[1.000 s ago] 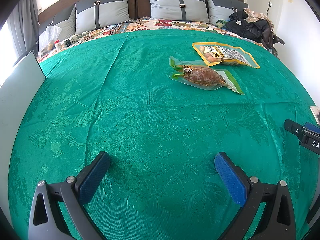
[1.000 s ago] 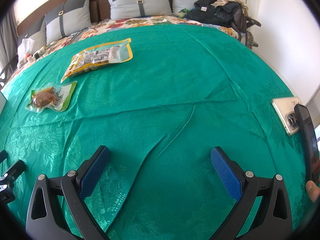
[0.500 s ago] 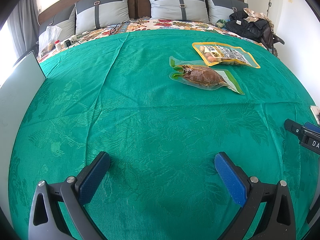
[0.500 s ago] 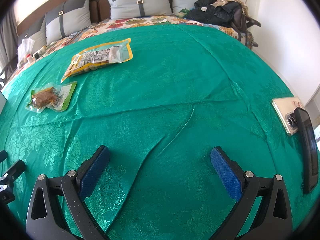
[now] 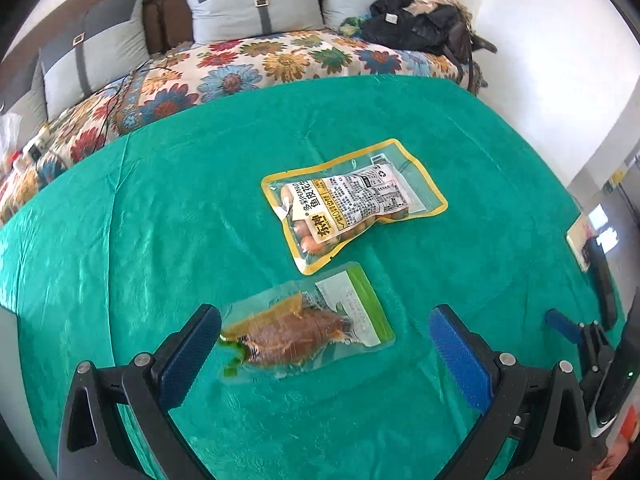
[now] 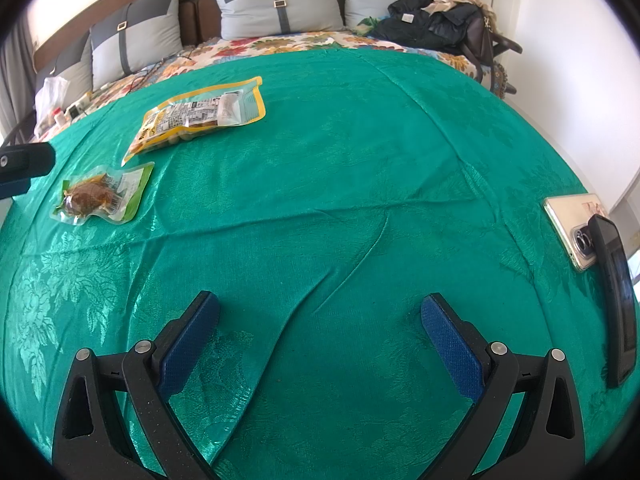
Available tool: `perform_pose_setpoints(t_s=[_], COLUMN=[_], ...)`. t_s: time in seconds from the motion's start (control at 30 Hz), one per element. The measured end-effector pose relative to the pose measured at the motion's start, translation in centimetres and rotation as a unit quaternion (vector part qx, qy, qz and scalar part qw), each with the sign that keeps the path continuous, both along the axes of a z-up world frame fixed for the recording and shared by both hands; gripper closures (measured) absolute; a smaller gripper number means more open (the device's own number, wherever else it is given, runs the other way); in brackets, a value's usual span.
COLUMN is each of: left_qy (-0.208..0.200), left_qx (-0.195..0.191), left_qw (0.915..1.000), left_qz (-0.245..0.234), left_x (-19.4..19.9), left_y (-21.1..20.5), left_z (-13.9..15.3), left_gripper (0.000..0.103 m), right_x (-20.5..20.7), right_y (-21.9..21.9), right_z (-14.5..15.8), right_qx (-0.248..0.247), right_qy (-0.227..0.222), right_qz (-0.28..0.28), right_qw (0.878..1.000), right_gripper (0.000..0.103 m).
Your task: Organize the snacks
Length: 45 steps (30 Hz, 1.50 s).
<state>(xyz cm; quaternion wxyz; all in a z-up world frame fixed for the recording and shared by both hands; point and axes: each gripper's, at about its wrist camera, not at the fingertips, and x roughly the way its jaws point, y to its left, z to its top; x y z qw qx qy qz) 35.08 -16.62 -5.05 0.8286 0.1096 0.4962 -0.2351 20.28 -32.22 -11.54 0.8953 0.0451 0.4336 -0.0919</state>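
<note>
Left gripper (image 5: 324,344) has just swung in over the green cloth (image 5: 160,240) and is now hovering with its jaws spread wide around the near end of the green-edged pouch (image 5: 308,332); half a second back both snacks were lying far off from it. Reading this as the start of the first pick: nothing lifted yet, jaws not closing.

Green-edged pouch is lying flat on the cloth, clear film, a brown lumpy piece inside, white label toward its green end. It looks thin and slippery, likely needing a pinch at the edge.

Yellow-rimmed pouch (image 5: 352,204) is sitting just beyond the green-edged pouch, corners nearly touching, also flat, printed label up, round tan pieces showing through.

Right gripper (image 6: 320,334) is idling well to the right of the green-edged pouch, wide open, holding nothing. A phone (image 6: 576,228) is resting farther right still, at the cloth's edge.
</note>
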Motion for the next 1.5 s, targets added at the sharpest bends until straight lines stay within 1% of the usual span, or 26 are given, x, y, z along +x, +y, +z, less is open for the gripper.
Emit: perform_pose_setpoints(t_s=[0.07, 0.17, 0.23, 0.3, 0.33, 0.37, 0.47, 0.53, 0.57, 0.6, 0.63, 0.67, 0.7, 0.73, 0.77, 0.83, 0.9, 0.97, 1.03, 1.13, 1.23, 1.33, 1.4, 1.43, 1.47, 1.5], left_qy=[0.013, 0.069, 0.070, 0.108, 0.124, 0.127, 0.097, 0.093, 0.095, 0.097, 0.071, 0.043, 0.051, 0.054, 0.057, 0.054, 0.058, 0.062, 0.052, 0.028, 0.012, -0.011, -0.035, -0.040, -0.045, -0.049], left_qx=[0.044, 0.090, 0.094, 0.070, 0.058, 0.051, 0.056, 0.040, 0.031, 0.027, 0.040, 0.057, 0.048, 0.031, 0.023, 0.020, -0.002, -0.031, -0.041, -0.025, 0.000, 0.014, 0.015, 0.019, 0.017, 0.010], left_qw=[0.9978, 0.9870, 0.9809, 0.9747, 0.9737, 0.9753, 0.9863, 0.9915, 0.9927, 0.9933, 0.9953, 0.9959, 0.9961, 0.9969, 0.9972, 0.9981, 0.9983, 0.9961, 0.9933, 0.9880, 0.9827, 0.9798, 0.9768, 0.9750, 0.9736, 0.9724], left_qz=[-0.048, -0.113, -0.155, -0.182, -0.182, -0.173, -0.121, -0.082, -0.067, -0.057, -0.053, -0.055, -0.052, -0.048, -0.043, -0.022, 0.009, 0.054, 0.095, 0.150, 0.185, 0.199, 0.211, 0.218, 0.223, 0.228], left_x=[0.9, 0.6, -0.9, -1.7, -1.9, -1.8, -0.8, 0.0, 0.3, 0.3, 0.0, -0.5, -0.7, -1.0, -1.4, -2.6, -4.2, -6.1, -8.0, -10.0, -10.7, -11.1, -10.7, -10.5, -10.5, -10.6], left_y=[-1.7, -2.6, -2.0, -0.8, -0.3, 0.2, 0.7, 0.7, 0.6, 0.4, 0.0, -0.3, -0.4, -0.1, 0.1, 1.1, 3.2, 7.1, 10.5, 15.0, 17.8, 19.1, 19.4, 19.3, 19.5, 19.7], left_z=[-1.9, -4.9, -4.9, -4.5, -4.4, -4.2, -4.0, -4.1, -4.3, -4.5, -4.2, -3.9, -3.9, -3.7, -3.6, -3.3, -2.9, -2.3, -1.7, -1.7, -2.8, -4.8, -5.4, -5.6, -5.9, -6.1], left_gripper=[0.001, 0.002, 0.002, 0.002, 0.002, 0.002, 0.002, 0.003, 0.006, 0.012, 0.032, 0.047, 0.049, 0.055, 0.056, 0.057, 0.057, 0.057, 0.057, 0.057, 0.055, 0.041, 0.026, 0.014, 0.007, 0.004], right_x=[0.0, 0.0, 0.1, 0.0, 0.0, 0.1, 0.0, 0.1, 0.0, 0.1, 0.1, 0.1, 0.0, 0.1, 0.1, 0.1, 0.1, 0.1, 0.1, 0.1, 0.1, 0.0, 0.1, 0.1, 0.0, 0.0], right_y=[0.0, 0.0, 0.0, 0.0, 0.0, 0.0, 0.0, 0.0, 0.0, 0.0, 0.0, 0.0, 0.0, 0.0, 0.0, 0.0, 0.0, 0.0, 0.0, 0.0, 0.0, 0.0, 0.0, 0.0, 0.0, 0.0], right_z=[0.0, 0.0, 0.0, 0.0, 0.0, 0.0, 0.0, 0.0, 0.1, 0.0, 0.0, 0.0, 0.0, 0.0, 0.0, 0.0, 0.0, 0.0, 0.0, 0.0, 0.0, 0.0, 0.0, 0.0, 0.0, 0.0], right_qx=[0.000, 0.000, 0.000, 0.000, 0.000, 0.000, 0.000, 0.000, 0.000, 0.000, 0.000, 0.000, 0.000, 0.000, 0.000, 0.000, 0.000, 0.000, 0.000, 0.000, 0.000, 0.000, 0.000, 0.000, 0.000, 0.000], right_qy=[0.000, 0.000, 0.000, 0.000, 0.000, 0.000, 0.000, 0.000, 0.000, 0.000, 0.000, 0.000, 0.000, 0.000, 0.000, 0.000, 0.000, 0.000, 0.000, 0.000, 0.000, 0.000, 0.000, 0.000, 0.000, 0.000], right_qz=[0.000, 0.000, 0.000, 0.000, 0.000, 0.000, 0.000, 0.000, 0.000, 0.000, 0.000, 0.000, 0.000, 0.000, 0.000, 0.000, 0.000, 0.000, 0.000, 0.000, 0.000, 0.000, 0.000, 0.000, 0.000, 0.000], right_qw=[1.000, 1.000, 1.000, 1.000, 1.000, 1.000, 1.000, 1.000, 1.000, 1.000, 1.000, 1.000, 1.000, 1.000, 1.000, 1.000, 1.000, 1.000, 1.000, 1.000, 1.000, 1.000, 1.000, 1.000, 1.000, 1.000], right_gripper=[0.000, 0.000, 0.000, 0.000, 0.000, 0.000, 0.000, 0.000, 0.000, 0.000, 0.000, 0.000, 0.000, 0.000, 0.000, 0.000, 0.000, 0.000, 0.000, 0.000, 0.000, 0.000, 0.000, 0.000, 0.000, 0.000])
